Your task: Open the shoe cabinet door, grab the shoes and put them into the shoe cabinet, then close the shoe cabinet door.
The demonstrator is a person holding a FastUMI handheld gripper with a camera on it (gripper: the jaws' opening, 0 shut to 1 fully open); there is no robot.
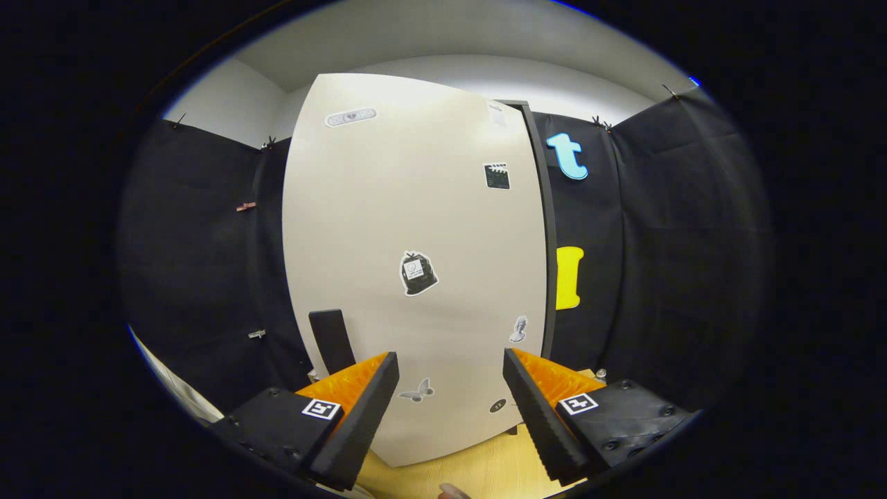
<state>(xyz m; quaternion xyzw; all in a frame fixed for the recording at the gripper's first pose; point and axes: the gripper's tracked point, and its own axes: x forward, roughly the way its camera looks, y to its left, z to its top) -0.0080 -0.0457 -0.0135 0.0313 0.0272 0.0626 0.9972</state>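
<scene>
Standing upright just beyond the fingers, the shoe cabinet door [416,263] is a tall, pale, flat panel that faces the camera. A dark rectangular handle [331,341] sits low on its left side, just above and beyond the left fingertip. Several stickers dot the panel: a black bag-shaped sticker [418,273] near the middle, a clapperboard sticker [497,176] higher on the right, a long pale sticker [350,116] near the top left, a small bust sticker [518,329] low on the right, and a butterfly sticker [417,391] between the fingers near the bottom. A narrow dark edge of the shoe cabinet [547,235] runs down the door's right side; whether the door is fully closed against it cannot be told.

The hand-held gripper [450,374] has its two fingers spread wide apart, holding nothing, with the lower part of the door showing in the gap between them. Neither finger touches the door or the handle as far as can be seen.

A light wooden floor [478,464] lies under the door's bottom edge and between the fingers. A small part of a person's hand [454,491] shows at the very bottom, below the gap. Black cloth of the booth wall [201,263] hangs on both sides of the cabinet, and a white wall [229,104] and ceiling rise above it.
</scene>
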